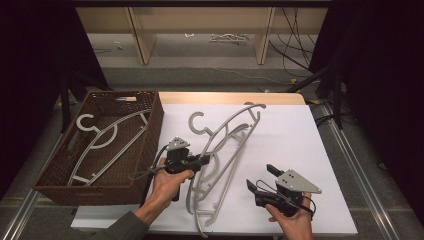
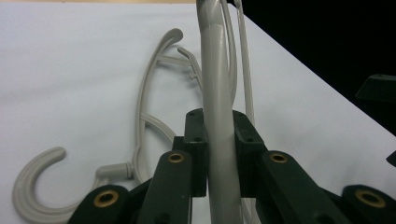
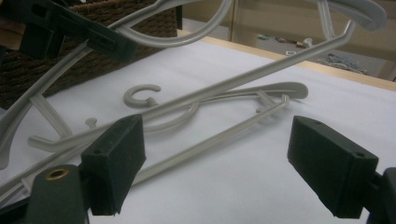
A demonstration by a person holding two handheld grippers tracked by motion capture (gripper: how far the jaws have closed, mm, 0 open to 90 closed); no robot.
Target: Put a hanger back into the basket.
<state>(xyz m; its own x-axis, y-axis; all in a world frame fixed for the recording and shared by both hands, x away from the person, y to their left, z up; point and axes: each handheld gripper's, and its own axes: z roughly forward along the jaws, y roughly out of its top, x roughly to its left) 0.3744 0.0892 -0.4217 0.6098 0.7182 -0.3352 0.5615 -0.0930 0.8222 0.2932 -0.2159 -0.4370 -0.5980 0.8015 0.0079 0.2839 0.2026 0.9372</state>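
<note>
1. Wicker basket (image 1: 150, 117), dark brown, at the left edge of the white table (image 1: 300, 145); one grey hanger (image 1: 102, 142) lies inside it. Risk: a carried hanger could catch on the near wall or hook into the one already there.
2. My left gripper (image 1: 205, 160), jaws clamped narrow on the arm of a grey plastic hanger (image 2: 217, 116), near the front-left of the table, just beside the basket. The grip sits off the hanger's middle, so I judge it may swing or pivot between the pads and slip.
3. Second hanger (image 2: 144, 116), lying flat on the table under the held one, its hook (image 2: 32, 186) towards the basket side. The two overlap; I cannot tell whether they are interlocked. If they are, lifting one could drag the other across the table or off the front edge.
4. My right gripper (image 3: 215, 163), jaws wide and empty, near the front-right of the table, apart from both hangers. Risk: the held hanger's long end could strike it when swung.
</note>
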